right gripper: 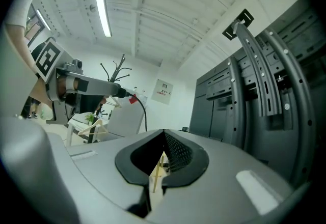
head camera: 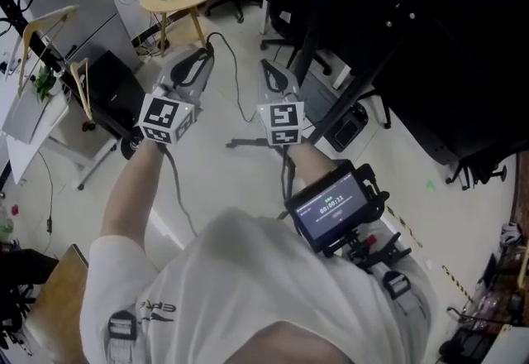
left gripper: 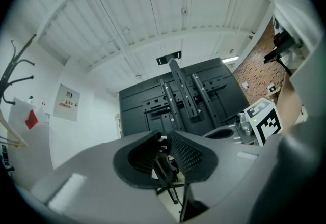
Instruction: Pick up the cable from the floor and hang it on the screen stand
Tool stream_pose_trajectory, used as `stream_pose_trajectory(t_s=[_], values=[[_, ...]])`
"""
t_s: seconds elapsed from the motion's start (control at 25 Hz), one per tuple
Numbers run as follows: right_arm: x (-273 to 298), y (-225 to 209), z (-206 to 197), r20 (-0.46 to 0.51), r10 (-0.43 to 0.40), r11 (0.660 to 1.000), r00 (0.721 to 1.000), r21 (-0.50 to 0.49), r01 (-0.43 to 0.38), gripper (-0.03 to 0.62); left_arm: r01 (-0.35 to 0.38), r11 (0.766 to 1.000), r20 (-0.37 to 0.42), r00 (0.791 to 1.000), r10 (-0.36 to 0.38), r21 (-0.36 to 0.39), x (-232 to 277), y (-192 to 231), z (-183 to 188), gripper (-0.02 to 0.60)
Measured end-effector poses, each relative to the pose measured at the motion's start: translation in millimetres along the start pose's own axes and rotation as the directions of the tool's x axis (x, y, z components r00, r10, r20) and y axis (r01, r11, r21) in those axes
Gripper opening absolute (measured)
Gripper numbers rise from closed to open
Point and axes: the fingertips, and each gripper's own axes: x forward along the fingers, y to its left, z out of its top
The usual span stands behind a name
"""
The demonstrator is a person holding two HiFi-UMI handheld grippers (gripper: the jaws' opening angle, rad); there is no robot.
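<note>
Left gripper [head camera: 197, 63] grips cable [head camera: 236, 81]; phone screen [head camera: 335, 207] digits blurred; wall notice [left gripper: 67, 103] illegible

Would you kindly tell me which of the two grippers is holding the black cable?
The left gripper: the cable is clamped between its jaws and trails down, while the right gripper has jaws that meet on nothing.

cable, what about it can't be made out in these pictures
- Far end of the cable: right gripper view, it drops behind the right hand-held gripper.
- Its grip in the left hand-held gripper: left gripper view, dark clutter between the jaws.
- Its lower run: head view, lost behind the person's shirt.
</note>
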Motion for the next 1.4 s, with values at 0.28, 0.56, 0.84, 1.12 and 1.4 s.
stream_pose_trajectory(t_s=[0.28, 0.56, 0.84, 1.12, 1.4], values=[[-12.7, -6.6, 31.1, 0.057, -0.014, 0.999, 0.998, -0.038, 0.016, 0.014, 0.05, 0.997, 0.084, 0.995, -0.055, 0.057, 6.1, -20.5, 56.9, 0.08], [-29.3, -27.4, 20.5, 0.031, -0.069, 0.997, 0.997, -0.022, 0.07, 0.015, 0.145, 0.986, 0.132, 0.979, -0.155, 0.088, 19.9, -52.3, 96.5, 0.08], [-35.6, -45.8, -10.8, -0.044, -0.104, 0.995, 0.994, -0.01, 0.104, 0.066, 0.217, 0.968, 0.197, 0.951, -0.239, 0.124, 36.9, -62.6, 142.5, 0.08], [-41.3, -54.6, -44.8, -0.131, -0.128, 0.992, 0.983, -0.007, 0.129, 0.11, 0.265, 0.948, 0.259, 0.917, -0.304, 0.175, 43.5, -73.1, 193.2, 0.08], [-53.1, -56.5, -75.6, -0.192, -0.156, 0.987, 0.969, 0.003, 0.16, 0.1, 0.272, 0.944, 0.309, 0.896, -0.319, 0.184, 44.9, -67.9, 228.2, 0.08]])
